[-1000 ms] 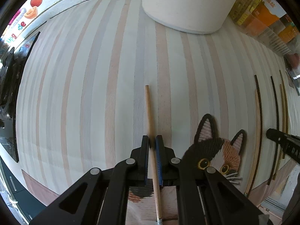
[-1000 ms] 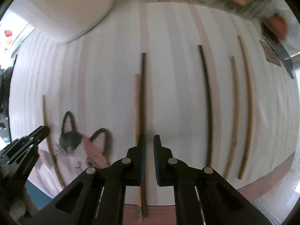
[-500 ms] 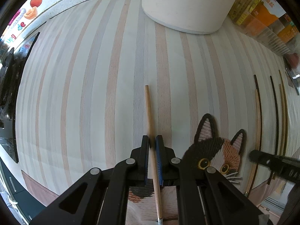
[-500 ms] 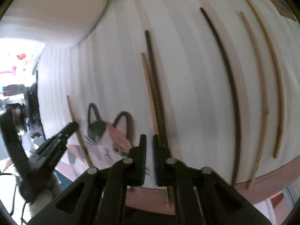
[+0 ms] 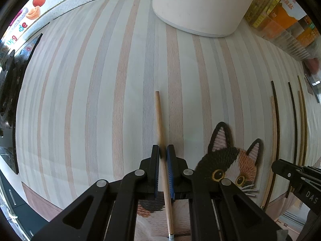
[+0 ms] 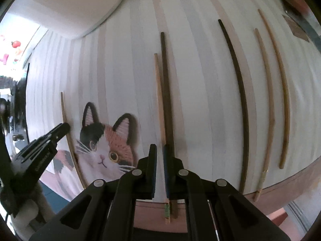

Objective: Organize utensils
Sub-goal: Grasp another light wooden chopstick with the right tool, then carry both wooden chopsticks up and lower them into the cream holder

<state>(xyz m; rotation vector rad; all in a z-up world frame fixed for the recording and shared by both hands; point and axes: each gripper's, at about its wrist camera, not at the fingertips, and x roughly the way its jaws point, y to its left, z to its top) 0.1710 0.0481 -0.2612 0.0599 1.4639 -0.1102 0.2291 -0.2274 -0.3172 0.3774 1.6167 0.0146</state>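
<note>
Several chopsticks lie lengthwise on a striped placemat (image 5: 100, 100). My left gripper (image 5: 163, 150) is shut on a light wooden chopstick (image 5: 159, 116) that rests on the mat, left of the cat picture (image 5: 230, 160). It shows in the right wrist view (image 6: 66, 120) too. My right gripper (image 6: 159, 150) is shut and empty, just above a light chopstick (image 6: 158, 88) and a dark chopstick (image 6: 165, 80) lying side by side. Further right lie another dark chopstick (image 6: 238, 84) and two light ones (image 6: 266, 92).
A large white round container (image 5: 200, 6) stands at the back of the mat. Orange and yellow packets (image 5: 280, 18) line the back right. A dark stove edge (image 5: 8, 92) is at the left. The mat's front edge (image 6: 280, 184) is near.
The right gripper has swung and shifted over the pair of chopsticks, staying shut. The left gripper has held still on its chopstick.
</note>
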